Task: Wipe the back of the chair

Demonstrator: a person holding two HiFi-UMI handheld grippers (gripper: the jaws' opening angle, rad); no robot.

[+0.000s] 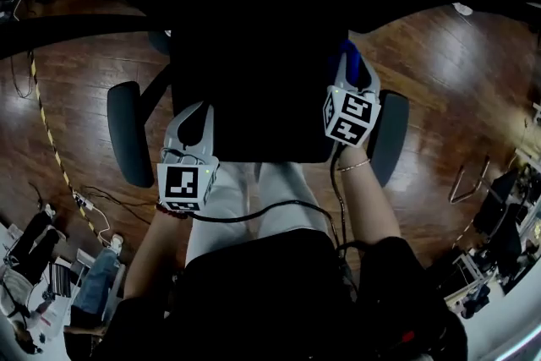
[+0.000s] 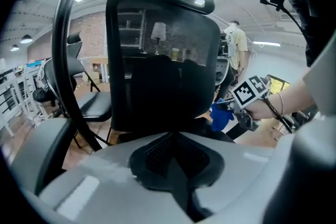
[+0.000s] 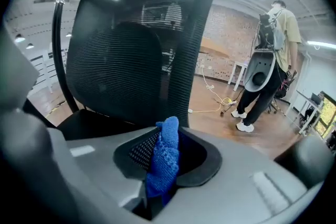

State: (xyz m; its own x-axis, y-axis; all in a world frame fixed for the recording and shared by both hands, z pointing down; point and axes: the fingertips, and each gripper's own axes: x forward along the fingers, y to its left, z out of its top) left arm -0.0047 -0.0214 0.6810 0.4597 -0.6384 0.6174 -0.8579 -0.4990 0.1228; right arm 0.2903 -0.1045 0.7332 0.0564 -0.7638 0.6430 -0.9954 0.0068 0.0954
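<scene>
Two grippers worked at one chair back, with one cloth between them.
Your right gripper had its jaws clamped on the single blue cloth, close to the right edge of the mesh chair back. Your left gripper had its jaws pressed together on nothing, near the back's left edge. One person stood beyond.

Matt black mesh chair back, nubbly blue cloth, glossy wood floor, smooth matt plastic armrest
</scene>
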